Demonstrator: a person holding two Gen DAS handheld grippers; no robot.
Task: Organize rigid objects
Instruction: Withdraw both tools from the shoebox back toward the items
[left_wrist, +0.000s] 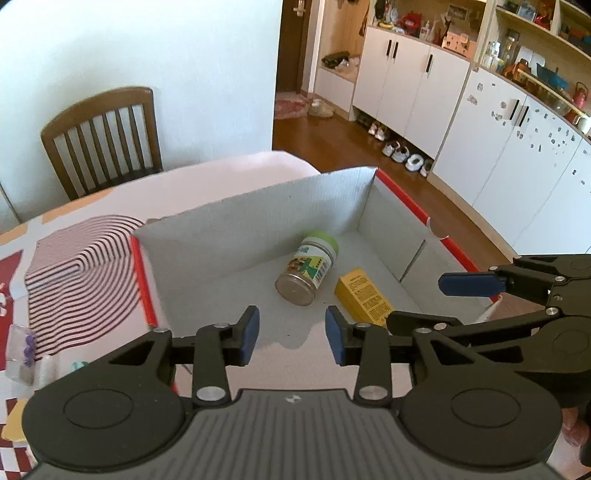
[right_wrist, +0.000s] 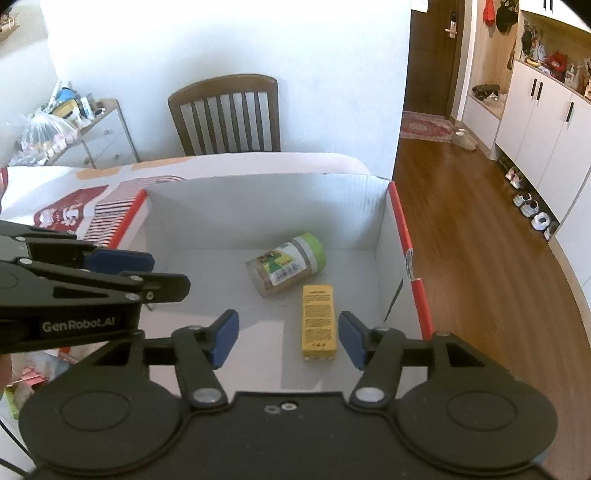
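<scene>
An open white cardboard box (left_wrist: 266, 206) (right_wrist: 266, 199) with red edges stands on the table. Inside lie a jar with a green lid (left_wrist: 308, 267) (right_wrist: 286, 264) on its side and a yellow box (left_wrist: 364, 297) (right_wrist: 318, 321) flat beside it. My left gripper (left_wrist: 291, 336) is open and empty, hovering above the box's near side. My right gripper (right_wrist: 288, 339) is open and empty above the box, close over the yellow box. Each gripper shows in the other's view, the right one (left_wrist: 469, 284) at the right and the left one (right_wrist: 122, 260) at the left.
The box lid (left_wrist: 77, 273) with red and white stripes lies left of the box. A wooden chair (right_wrist: 225, 114) stands behind the table. Small items (left_wrist: 22, 350) lie at the table's left. The table edge and wooden floor (right_wrist: 480, 229) are right of the box.
</scene>
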